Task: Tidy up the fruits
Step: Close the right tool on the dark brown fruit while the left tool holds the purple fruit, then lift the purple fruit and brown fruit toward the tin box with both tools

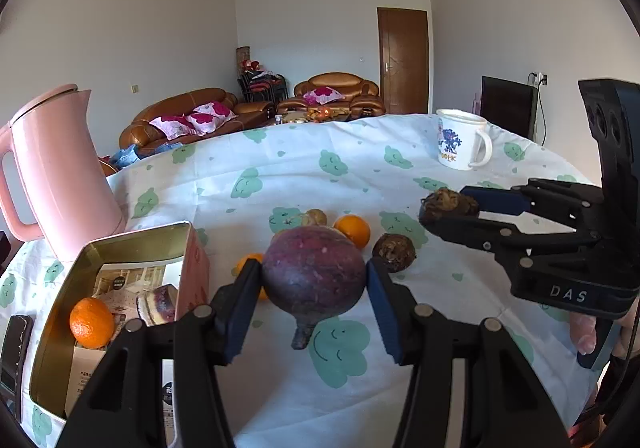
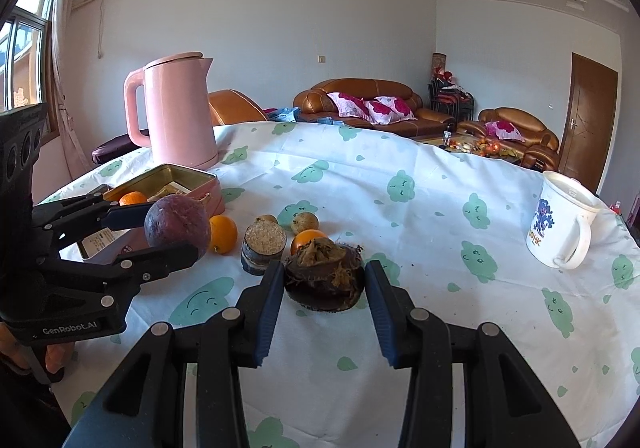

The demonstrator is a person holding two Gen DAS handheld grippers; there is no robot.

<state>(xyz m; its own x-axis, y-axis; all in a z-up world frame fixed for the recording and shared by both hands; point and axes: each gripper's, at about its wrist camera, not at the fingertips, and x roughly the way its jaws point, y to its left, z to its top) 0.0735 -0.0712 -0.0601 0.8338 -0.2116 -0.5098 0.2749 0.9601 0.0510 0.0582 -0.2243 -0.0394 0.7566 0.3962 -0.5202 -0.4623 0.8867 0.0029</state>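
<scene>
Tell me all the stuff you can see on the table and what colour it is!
purple radish: 1, purple, held in the left tool
taro: 2, hairy brown, one in the right tool, one on the tablecloth
oranges: 3, orange, one in the tin, two on the tablecloth
small round fruits: 2, tan, behind the oranges
tin: 1, pink outside, gold inside, beside the kettle
kettle: 1, pink, behind the tin
mug: 1, white with blue print, far right
tablecloth: 1, white with green clouds
left tool: 1, black with blue pads
right tool: 1, black with blue pads
</scene>
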